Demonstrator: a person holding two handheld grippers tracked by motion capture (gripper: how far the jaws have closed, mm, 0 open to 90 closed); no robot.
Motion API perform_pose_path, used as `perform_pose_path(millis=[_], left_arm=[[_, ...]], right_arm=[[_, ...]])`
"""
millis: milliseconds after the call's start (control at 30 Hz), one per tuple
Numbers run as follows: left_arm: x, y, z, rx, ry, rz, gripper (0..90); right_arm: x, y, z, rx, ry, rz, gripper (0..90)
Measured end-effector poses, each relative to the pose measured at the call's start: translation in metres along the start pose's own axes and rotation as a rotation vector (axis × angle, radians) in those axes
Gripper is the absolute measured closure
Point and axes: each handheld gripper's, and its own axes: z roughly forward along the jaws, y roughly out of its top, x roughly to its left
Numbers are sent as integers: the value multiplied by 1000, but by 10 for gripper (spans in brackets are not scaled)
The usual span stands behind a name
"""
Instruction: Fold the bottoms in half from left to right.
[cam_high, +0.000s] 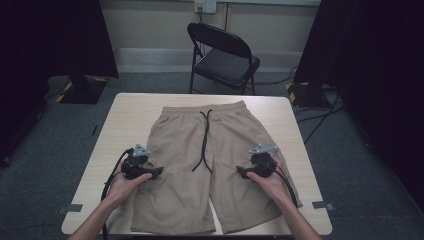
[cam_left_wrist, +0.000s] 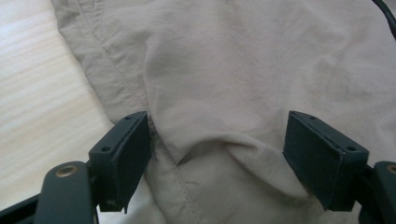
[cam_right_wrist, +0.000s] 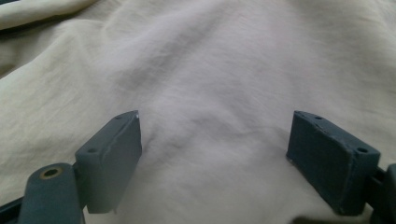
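High view: beige shorts (cam_high: 200, 165) lie flat on the table (cam_high: 125, 115); the left gripper (cam_high: 156, 171) and right gripper (cam_high: 241, 172) rest on them, jaws spread wide.

— Where does the high view sit?

— Above the person's side of the table (cam_high: 125, 107), looking forward and down. It stands far enough back to take in the whole tabletop, the floor around it, a folding chair (cam_high: 225, 55) past the far edge and the wall behind.

— And the left gripper view?

— It rides on the left gripper (cam_left_wrist: 217, 158) and looks along its two black jaws, very close to the shorts (cam_left_wrist: 243, 60), with a strip of bare tabletop at its left.

— The right one?

— Same arrangement on the right gripper (cam_right_wrist: 215, 158), pressed just as near the cloth.

— What do they share?

— The shorts; each gripper view shows a small patch of what the high view sees whole.
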Motion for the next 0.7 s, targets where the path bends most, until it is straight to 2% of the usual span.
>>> perform_pose_path(millis=[67,200,300,367,433,533,567,600,700], left_arm=[[-6,0,0,1,-21,23,225],[-16,0,-1,9,-41,35,225],[-19,1,-5,34,-87,21,226],[-18,0,-7,42,-94,36,231],[-13,1,-8,37,-116,26,238],[-6,3,-10,23,-107,28,236],[-3,4,-12,7,-102,26,235],[0,3,-14,-11,-102,16,237],[7,2,-17,-27,-79,6,243]], right_arm=[[-6,-2,-4,13,-8,10,170],[-16,-7,-8,14,-25,27,170],[-20,-11,-11,3,-35,34,170],[-20,-13,-12,-8,-41,36,171],[-18,-12,-14,9,-31,37,172],[-12,-10,-17,22,-32,1,226],[-10,-8,-19,15,-26,-9,247],[-6,-6,-23,-22,-19,-8,244],[5,4,-35,-114,35,29,282]])
